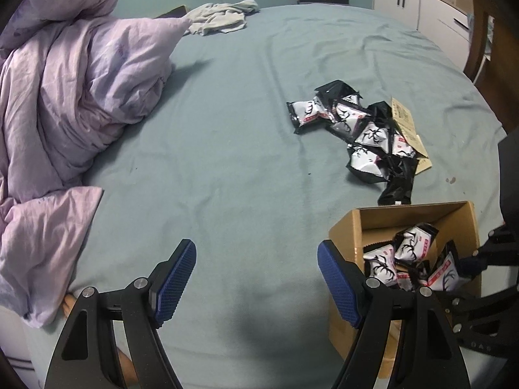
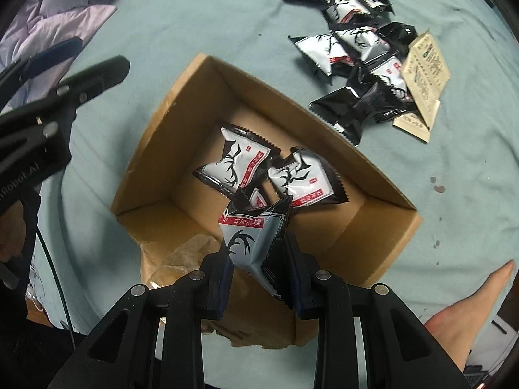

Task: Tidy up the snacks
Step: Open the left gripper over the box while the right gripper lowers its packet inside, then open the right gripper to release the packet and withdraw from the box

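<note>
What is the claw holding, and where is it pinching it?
The right claw pinches a snack packet by its lower end, above the cardboard box. The left claw is open and holds nothing.

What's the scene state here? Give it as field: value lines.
surface: bed sheet
container: cardboard box, open on the sheet
in box: at least three snack packets
loose: pile of packets on the sheet beyond the box
right gripper: shut on held packet, above the box
left gripper: open, nothing held, beside the box
other: purple duvet, bunched at the left
</note>
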`<act>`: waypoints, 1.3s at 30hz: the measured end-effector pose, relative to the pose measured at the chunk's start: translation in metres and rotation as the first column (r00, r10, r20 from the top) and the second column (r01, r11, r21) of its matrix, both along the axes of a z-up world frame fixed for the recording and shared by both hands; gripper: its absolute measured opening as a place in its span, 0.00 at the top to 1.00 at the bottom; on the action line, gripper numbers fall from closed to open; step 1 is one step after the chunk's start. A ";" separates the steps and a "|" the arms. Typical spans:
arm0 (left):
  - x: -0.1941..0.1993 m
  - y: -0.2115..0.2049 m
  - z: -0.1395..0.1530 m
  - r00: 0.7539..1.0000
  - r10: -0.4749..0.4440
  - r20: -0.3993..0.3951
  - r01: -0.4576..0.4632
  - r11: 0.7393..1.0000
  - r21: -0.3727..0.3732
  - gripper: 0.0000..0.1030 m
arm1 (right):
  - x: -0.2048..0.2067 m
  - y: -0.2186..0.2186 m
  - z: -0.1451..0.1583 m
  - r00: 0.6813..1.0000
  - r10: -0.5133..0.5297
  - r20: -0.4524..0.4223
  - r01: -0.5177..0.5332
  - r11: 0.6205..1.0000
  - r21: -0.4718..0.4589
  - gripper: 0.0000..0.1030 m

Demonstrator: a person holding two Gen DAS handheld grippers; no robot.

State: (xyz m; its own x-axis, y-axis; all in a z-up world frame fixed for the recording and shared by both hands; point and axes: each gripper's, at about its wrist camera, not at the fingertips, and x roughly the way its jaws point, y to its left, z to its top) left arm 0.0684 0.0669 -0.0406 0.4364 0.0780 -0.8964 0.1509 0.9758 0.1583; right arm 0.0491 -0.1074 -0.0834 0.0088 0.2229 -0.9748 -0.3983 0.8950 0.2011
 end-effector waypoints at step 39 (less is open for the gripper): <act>0.001 -0.030 -0.007 0.996 -0.073 -0.042 0.073 0.997 0.008 0.24 | 0.029 -0.148 0.036 0.917 -0.398 -0.025 0.398 0.911 0.108 0.41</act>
